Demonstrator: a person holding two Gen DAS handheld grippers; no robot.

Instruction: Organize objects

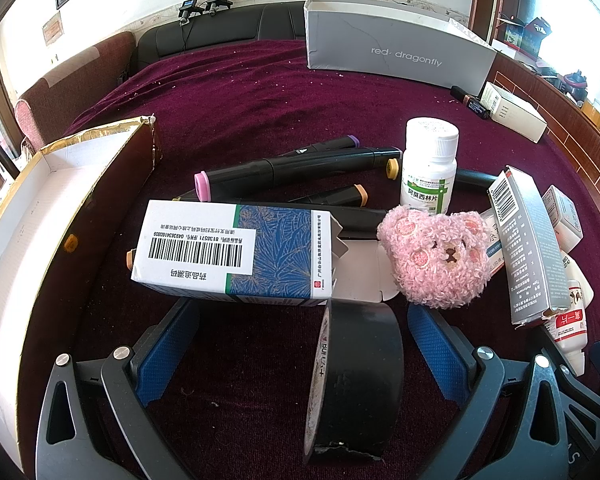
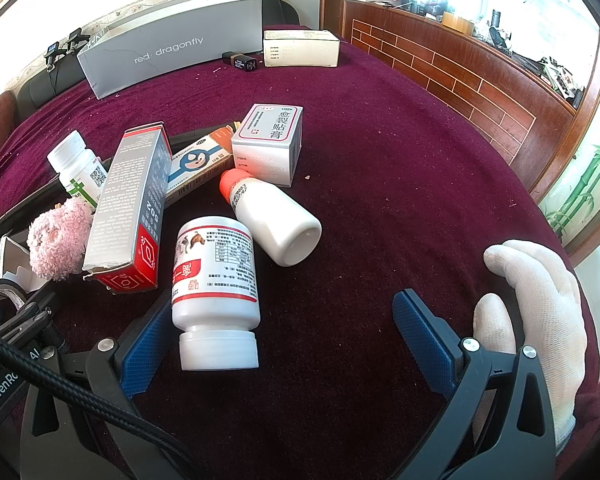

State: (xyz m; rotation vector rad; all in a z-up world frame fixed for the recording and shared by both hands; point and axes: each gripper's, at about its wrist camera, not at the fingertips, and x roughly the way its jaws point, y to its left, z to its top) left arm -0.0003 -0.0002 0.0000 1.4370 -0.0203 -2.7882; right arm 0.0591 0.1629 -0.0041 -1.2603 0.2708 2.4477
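On the left edge of the bench (image 1: 260,80), which is covered in a deep maroon, short-pile cloth, stands an open cardboard tray (image 1: 32,208) with gold-foil rims and a plain white inside. Right of it lies a blue-and-white medicine carton (image 1: 228,252) with a barcode, one end flap open, resting over a loose pile of black marker pens (image 1: 300,164) with pink, purple and orange caps. The left tool (image 1: 300,344) is spread wide, its blue ribbed pads on either side of a glossy black tape roll (image 1: 360,376) standing on edge between them, touching neither. Just beyond the right pad sits a fuzzy pink bear head (image 1: 436,256), and behind it an upright white plastic pill bottle (image 1: 430,168).

The right tool (image 2: 288,340) is also wide open. A white bottle with a red-banded label (image 2: 216,292) lies on its side, cap toward the camera, just beside the left pad. A grey-and-red carton (image 2: 128,208) leans to its left; a smaller white bottle with an orange cap (image 2: 276,216) lies beyond. A white-gloved hand (image 2: 536,304) holds the tool's right side.

Along the far edge stands a long grey shoebox (image 2: 172,48). Wood panelling borders the bench at the right.
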